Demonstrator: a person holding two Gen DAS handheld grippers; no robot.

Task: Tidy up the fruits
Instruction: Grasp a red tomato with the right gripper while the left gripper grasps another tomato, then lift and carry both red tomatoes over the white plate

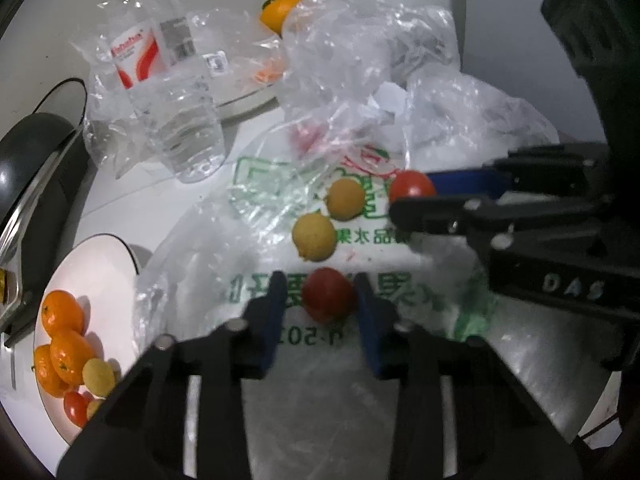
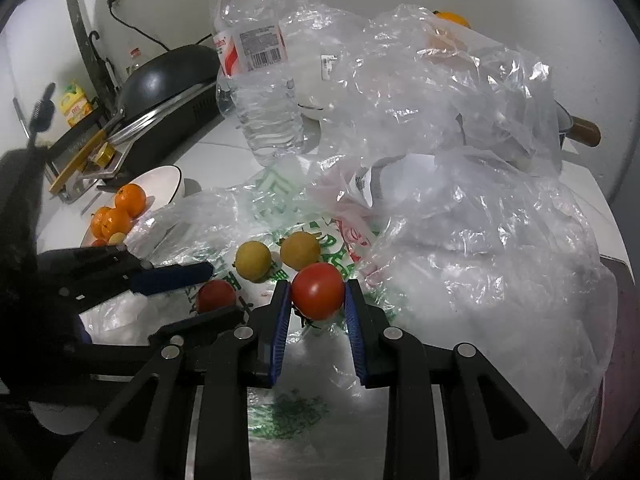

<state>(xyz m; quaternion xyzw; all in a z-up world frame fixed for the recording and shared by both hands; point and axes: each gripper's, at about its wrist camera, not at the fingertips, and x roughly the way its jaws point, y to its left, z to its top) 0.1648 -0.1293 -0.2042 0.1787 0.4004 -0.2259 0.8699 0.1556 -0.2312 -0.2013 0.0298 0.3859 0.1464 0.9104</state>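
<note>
My left gripper is open around a red tomato that lies on a printed plastic bag; the tomato touches only the right finger. My right gripper is shut on a second red tomato, which also shows in the left wrist view. Two yellow fruits lie on the bag between the tomatoes. A white plate at the lower left holds oranges, a yellow fruit and a small tomato.
A clear water bottle stands at the back left. Crumpled clear bags cover the right and back. An orange lies behind them. A black wok sits on a stove at the left.
</note>
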